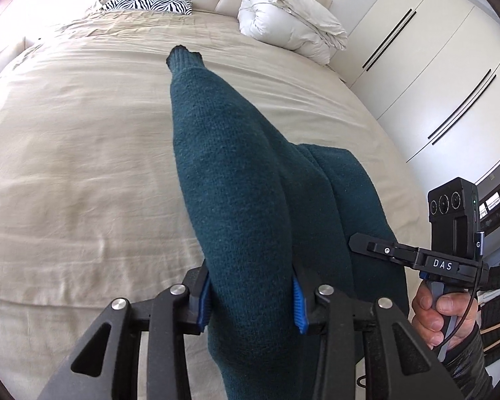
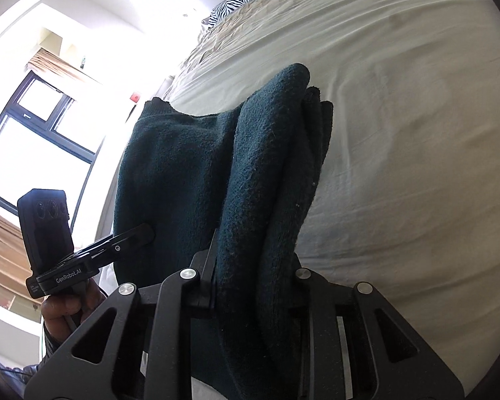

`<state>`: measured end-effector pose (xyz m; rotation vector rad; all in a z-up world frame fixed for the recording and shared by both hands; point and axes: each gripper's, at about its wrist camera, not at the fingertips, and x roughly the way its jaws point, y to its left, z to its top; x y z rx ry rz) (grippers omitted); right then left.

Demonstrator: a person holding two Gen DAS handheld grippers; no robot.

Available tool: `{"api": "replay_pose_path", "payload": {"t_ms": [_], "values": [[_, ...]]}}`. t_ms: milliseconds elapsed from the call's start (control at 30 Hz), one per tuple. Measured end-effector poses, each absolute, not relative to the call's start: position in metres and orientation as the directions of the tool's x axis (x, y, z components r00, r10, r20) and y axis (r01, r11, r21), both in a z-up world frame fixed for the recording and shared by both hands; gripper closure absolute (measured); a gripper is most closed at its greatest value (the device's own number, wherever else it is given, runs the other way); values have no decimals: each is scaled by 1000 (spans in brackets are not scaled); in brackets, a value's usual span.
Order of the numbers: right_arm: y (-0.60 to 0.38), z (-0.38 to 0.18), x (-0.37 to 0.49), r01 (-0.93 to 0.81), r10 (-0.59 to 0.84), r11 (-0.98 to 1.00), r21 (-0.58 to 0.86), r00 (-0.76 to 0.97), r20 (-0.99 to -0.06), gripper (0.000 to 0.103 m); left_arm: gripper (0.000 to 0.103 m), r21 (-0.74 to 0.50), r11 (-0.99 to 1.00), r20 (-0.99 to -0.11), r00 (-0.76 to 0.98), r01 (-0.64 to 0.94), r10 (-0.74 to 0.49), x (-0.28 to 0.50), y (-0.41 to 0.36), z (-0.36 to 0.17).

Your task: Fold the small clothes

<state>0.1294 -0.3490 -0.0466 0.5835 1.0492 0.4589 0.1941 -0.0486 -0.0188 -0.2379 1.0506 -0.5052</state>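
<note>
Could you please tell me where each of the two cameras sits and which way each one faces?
Left wrist view: sits on the left hand-held gripper, looking down along its fingers at the teal sweater they clamp and the bed; the right hand shows.
Right wrist view: sits on the right hand-held gripper, clamped on bunched sweater, facing bed and window; the left hand shows.
Shared: sweater, bed, zebra pillow.

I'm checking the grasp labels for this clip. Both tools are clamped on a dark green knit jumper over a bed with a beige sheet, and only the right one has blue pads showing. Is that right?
Not quite: the blue pads show on the left tool, seen in the left wrist view. The right tool shows none in its view. The rest holds: both are clamped on the dark green knit jumper over the beige sheet.
</note>
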Motion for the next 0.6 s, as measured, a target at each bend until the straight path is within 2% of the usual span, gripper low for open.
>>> {"api": "replay_pose_path", "payload": {"t_ms": [367,433,600], "values": [[-247,-99,87,-66,632,755,652,336,-698,81,62,-465,867,-792,355,177,-497,144,16,-87],[-254,-120,75,-34,622,758,651,335,-707,81,57,-486,859,-785,353,159,-510,146,19,-104],[-270,-153,72,42,688,669,742,342,-640,75,43,-564,815,-738,364,129,-568,147,31,-126]]}}
